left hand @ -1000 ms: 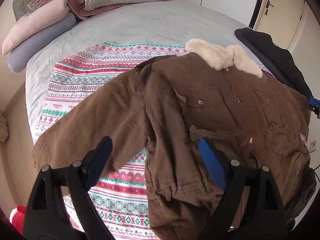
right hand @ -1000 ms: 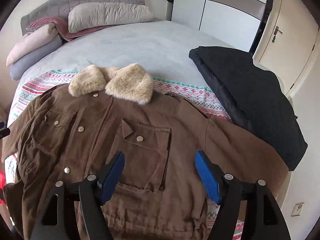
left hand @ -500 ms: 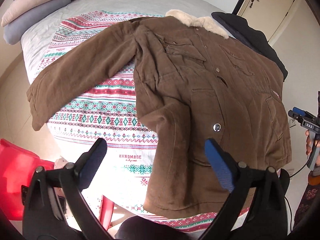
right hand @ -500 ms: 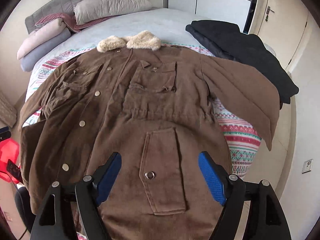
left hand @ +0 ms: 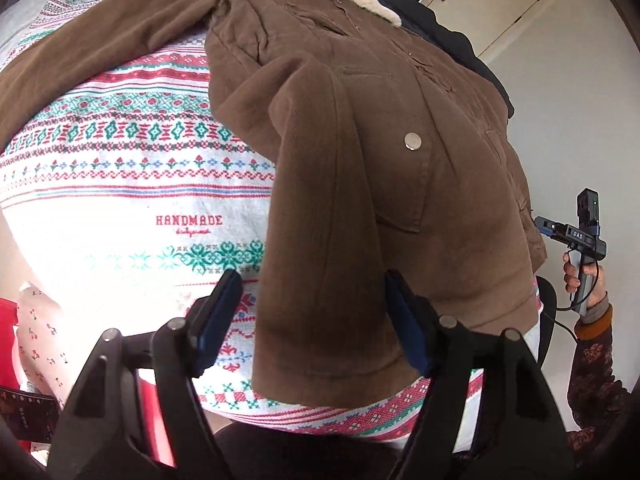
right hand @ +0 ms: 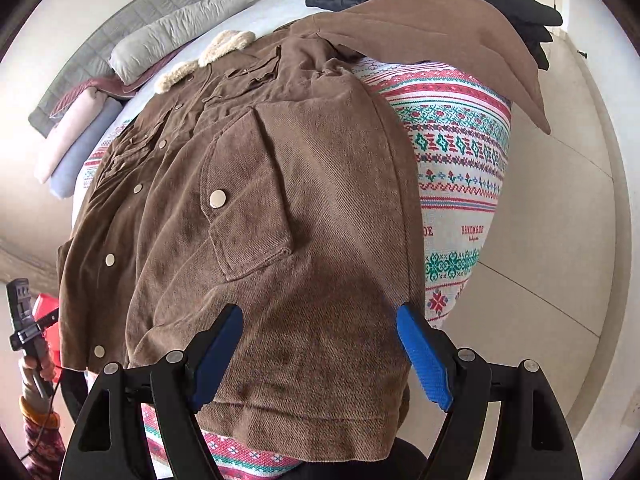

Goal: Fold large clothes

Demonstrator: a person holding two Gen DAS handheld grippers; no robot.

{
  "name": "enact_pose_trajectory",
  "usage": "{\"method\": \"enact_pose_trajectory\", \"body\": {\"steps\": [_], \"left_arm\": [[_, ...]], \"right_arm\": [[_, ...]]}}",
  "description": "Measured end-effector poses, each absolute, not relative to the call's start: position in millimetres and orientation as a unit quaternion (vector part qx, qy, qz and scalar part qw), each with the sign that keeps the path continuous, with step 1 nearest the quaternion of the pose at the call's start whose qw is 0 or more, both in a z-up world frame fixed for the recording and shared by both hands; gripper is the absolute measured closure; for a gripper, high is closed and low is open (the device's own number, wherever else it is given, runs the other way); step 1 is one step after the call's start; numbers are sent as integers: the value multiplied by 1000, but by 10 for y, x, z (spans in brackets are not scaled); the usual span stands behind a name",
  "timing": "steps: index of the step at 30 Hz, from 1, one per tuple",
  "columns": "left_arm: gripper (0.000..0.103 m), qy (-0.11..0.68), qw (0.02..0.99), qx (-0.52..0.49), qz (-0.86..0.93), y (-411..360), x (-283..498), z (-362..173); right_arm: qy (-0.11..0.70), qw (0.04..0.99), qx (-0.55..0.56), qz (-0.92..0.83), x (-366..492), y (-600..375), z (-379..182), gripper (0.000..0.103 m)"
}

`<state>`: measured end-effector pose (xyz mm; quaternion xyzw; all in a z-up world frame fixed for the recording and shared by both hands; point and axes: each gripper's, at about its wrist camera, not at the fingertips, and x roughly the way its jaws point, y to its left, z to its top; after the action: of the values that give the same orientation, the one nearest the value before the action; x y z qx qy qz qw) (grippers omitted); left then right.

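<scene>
We see the brown jacket (right hand: 280,200) spread unfolded mid-frame, folding unstarted; our left gripper (left hand: 312,320) and right gripper (right hand: 320,354) gape wide, empty.

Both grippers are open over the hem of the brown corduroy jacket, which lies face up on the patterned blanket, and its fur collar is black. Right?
Not quite: the fur collar is cream, not black, as the right wrist view shows. The rest holds: the left gripper and right gripper are open over the hem of the brown corduroy jacket, which lies face up on the patterned blanket.
</scene>
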<state>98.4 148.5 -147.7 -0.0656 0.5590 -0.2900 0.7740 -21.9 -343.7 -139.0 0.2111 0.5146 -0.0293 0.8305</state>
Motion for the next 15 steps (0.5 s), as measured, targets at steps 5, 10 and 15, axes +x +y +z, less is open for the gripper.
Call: {"method": "enact_pose_trajectory", "body": {"steps": [5,10,15], "left_arm": [[64,578,759,-47,-297,1300,773,-1484],[87,580,753,-66,-303,1175,542,-1242],[90,497,804,-115,-304,1405,363,-381]], "right_arm": [[513,825,227,-62,-402,-3568,-1483,23],[515,806,292,-10,-530,-3595,-1571,90],[458,845,275,-1,-660,-3559,-913,95]]}}
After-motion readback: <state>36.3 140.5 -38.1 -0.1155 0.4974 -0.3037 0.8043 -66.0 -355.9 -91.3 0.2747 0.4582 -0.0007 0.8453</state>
